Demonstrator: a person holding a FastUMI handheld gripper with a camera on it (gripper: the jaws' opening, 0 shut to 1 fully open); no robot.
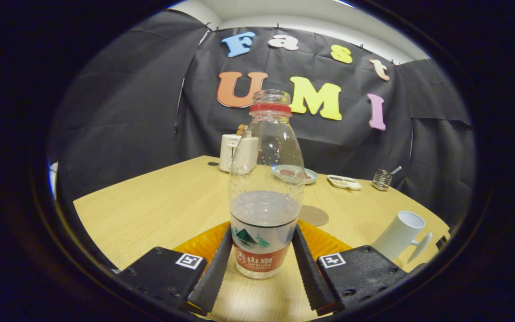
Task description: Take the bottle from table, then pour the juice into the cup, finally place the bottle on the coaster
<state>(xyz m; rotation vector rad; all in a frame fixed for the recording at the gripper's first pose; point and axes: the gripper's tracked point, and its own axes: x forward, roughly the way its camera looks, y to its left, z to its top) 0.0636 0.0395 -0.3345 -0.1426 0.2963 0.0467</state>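
We see the gripper (263, 257) with its jaws set around the lower, labelled part of the bottle (265, 197), both fingers (215, 268) seemingly pressed to its sides; the bottle stands upright on the desk (159, 210), uncapped, about a third full of clear liquid. Just beyond it lies a round coaster (313, 215); off to the right, near the desk's edge, stands a white cup (400, 235) with its handle turned toward us. Farther back are a white container (235, 152), a small dish (295, 174), a tray (344, 182) and a wire holder (382, 179). We judge the bottle is being taken: the grip should stay firm and low, the lift straight up to keep the open neck level, before swinging right toward the cup
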